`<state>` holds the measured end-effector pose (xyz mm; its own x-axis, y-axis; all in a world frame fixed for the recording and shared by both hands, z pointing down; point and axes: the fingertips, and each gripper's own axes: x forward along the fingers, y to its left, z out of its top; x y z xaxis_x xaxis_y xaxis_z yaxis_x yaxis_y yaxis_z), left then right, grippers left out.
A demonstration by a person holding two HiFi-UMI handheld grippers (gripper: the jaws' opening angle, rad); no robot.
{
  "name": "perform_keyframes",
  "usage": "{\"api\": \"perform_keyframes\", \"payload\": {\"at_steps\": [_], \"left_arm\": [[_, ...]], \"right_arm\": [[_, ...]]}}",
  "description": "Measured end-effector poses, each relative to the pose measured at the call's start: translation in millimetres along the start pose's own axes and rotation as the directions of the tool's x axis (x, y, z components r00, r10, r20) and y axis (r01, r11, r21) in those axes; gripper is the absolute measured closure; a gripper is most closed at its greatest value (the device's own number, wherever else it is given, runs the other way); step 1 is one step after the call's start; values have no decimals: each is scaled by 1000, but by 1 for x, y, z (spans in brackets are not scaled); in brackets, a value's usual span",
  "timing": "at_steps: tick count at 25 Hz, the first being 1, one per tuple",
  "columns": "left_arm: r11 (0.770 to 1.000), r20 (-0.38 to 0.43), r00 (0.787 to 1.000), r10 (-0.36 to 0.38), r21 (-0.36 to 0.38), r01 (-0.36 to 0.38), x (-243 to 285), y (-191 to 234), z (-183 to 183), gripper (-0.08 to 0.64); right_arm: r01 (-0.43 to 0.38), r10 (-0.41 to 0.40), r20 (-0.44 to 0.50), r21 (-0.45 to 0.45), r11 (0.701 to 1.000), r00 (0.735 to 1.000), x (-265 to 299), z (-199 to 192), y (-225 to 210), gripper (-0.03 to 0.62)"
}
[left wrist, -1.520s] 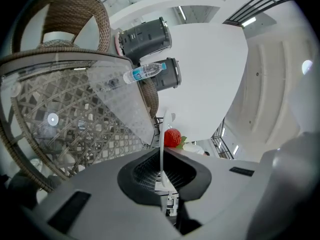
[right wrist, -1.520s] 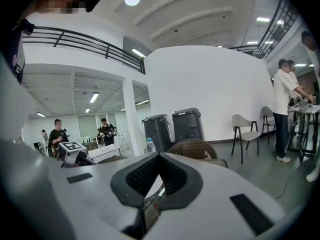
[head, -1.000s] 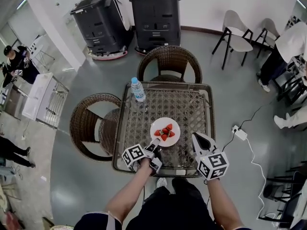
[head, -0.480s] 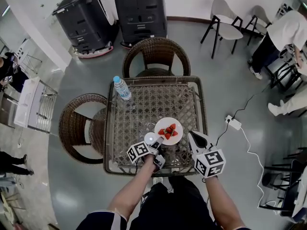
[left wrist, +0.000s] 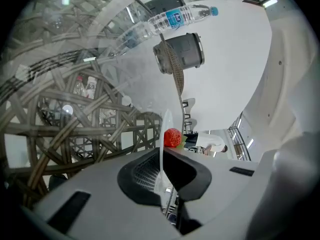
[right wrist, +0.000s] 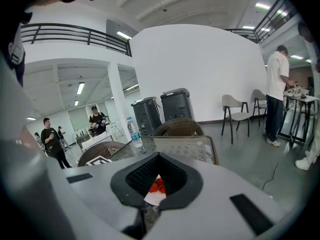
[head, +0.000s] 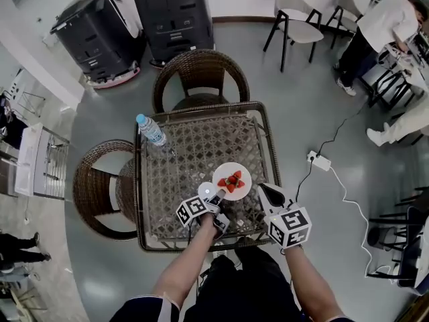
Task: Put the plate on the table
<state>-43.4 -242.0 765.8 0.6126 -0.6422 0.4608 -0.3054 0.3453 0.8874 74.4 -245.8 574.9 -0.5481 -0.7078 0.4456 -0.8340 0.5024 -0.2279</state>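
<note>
A white plate (head: pixel 232 179) with cut strawberries (head: pixel 232 180) is over the near right part of the glass-topped wicker table (head: pixel 194 146). I cannot tell whether it touches the glass. My left gripper (head: pixel 213 198) is shut on the plate's near-left rim. In the left gripper view the plate (left wrist: pixel 161 144) shows edge-on between the jaws of that gripper (left wrist: pixel 161 181), with one strawberry (left wrist: pixel 172 137) beyond. My right gripper (head: pixel 262 189) is just right of the plate, shut and holding nothing. In the right gripper view the strawberries (right wrist: pixel 156 185) show past the right gripper (right wrist: pixel 152 196).
A water bottle (head: pixel 150 130) stands at the table's far left corner. Wicker chairs sit at the far side (head: pixel 201 72) and the left side (head: pixel 100 186). Two black bins (head: pixel 167 12) stand by the wall. A power strip (head: pixel 320 160) and its cable lie on the floor at right.
The plate, still in my left gripper, has shifted from the table's middle toward its right side. My right gripper has kept beside it. The head view has drifted.
</note>
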Motion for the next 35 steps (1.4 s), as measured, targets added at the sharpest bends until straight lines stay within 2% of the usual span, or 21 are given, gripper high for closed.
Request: {"api": "perform_keyframes", "payload": {"at_steps": [5, 9, 14, 22, 26, 31, 35], "left_arm": [[998, -1, 998, 63, -25, -63, 1, 2, -1, 543], [992, -13, 992, 127, 0, -127, 2, 4, -1, 543], [979, -10, 982, 187, 78, -186, 4, 2, 1, 541], [934, 11, 949, 314, 177, -311, -2, 13, -2, 506], [899, 40, 930, 366, 241, -365, -5, 12, 0, 494], [832, 77, 892, 446, 330, -445, -7, 14, 3, 469], [788, 90, 866, 493, 375, -488, -9, 15, 3, 456]], "right_arm": [[7, -7, -1, 15, 1000, 1000, -1, 0, -5, 588], [6, -6, 7, 21, 1000, 1000, -1, 1, -5, 588], [10, -11, 9, 25, 1000, 1000, -1, 1, -6, 588], [20, -21, 9, 30, 999, 1000, -5, -1, -5, 588], [23, -23, 10, 32, 999, 1000, -8, -2, -3, 588], [25, -25, 17, 34, 999, 1000, -10, -4, -4, 588], [29, -29, 21, 38, 999, 999, -13, -4, -5, 588]]}}
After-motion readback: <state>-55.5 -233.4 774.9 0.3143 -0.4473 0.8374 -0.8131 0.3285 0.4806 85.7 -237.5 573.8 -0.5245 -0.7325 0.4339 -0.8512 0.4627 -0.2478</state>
